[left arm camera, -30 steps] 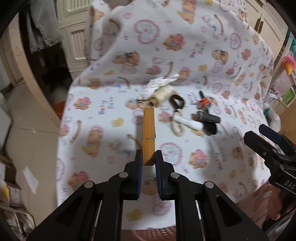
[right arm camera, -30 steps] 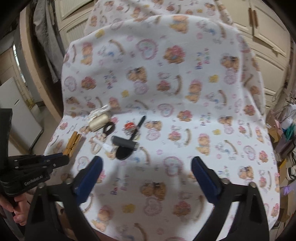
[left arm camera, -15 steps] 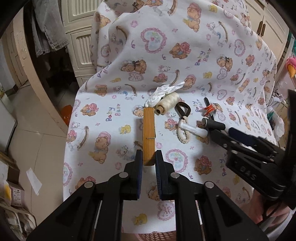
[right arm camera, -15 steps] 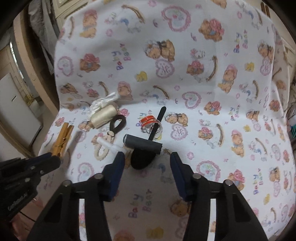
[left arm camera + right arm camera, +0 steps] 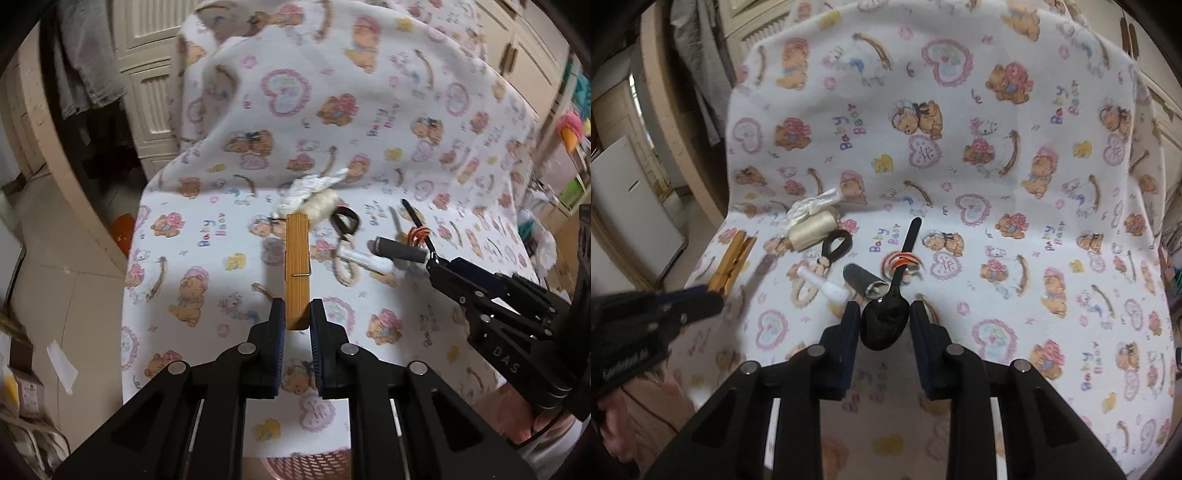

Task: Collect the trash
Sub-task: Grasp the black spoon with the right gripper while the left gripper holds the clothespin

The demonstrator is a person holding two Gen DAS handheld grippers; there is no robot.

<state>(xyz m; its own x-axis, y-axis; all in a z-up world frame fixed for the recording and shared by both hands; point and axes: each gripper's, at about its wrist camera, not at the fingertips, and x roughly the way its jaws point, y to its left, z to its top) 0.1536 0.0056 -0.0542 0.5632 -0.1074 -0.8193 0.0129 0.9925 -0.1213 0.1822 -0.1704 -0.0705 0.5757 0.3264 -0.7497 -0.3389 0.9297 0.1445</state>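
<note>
On a chair covered with a teddy-bear blanket (image 5: 1015,177) lies a small pile of litter. A black plastic spoon (image 5: 884,326) has its bowl between the fingers of my right gripper (image 5: 884,308), handle pointing away. The jaws are closing and the pads touch both sides of the bowl. From the left wrist view that right gripper (image 5: 432,260) comes in from the right. My left gripper (image 5: 297,314) is shut on the near end of a wooden clothespin (image 5: 297,266), held above the seat.
A cream thread spool (image 5: 812,230), crumpled white plastic (image 5: 812,205), a black hair tie (image 5: 836,245), a dark grey tube (image 5: 864,280), a white plastic piece (image 5: 823,284) and an orange ring (image 5: 903,262) lie nearby. A pink basket (image 5: 306,461) sits below the seat's front edge.
My right gripper has come forward and down to the spoon, and its jaws have narrowed from wide apart to the sides of the bowl. The left gripper still holds the clothespin.
</note>
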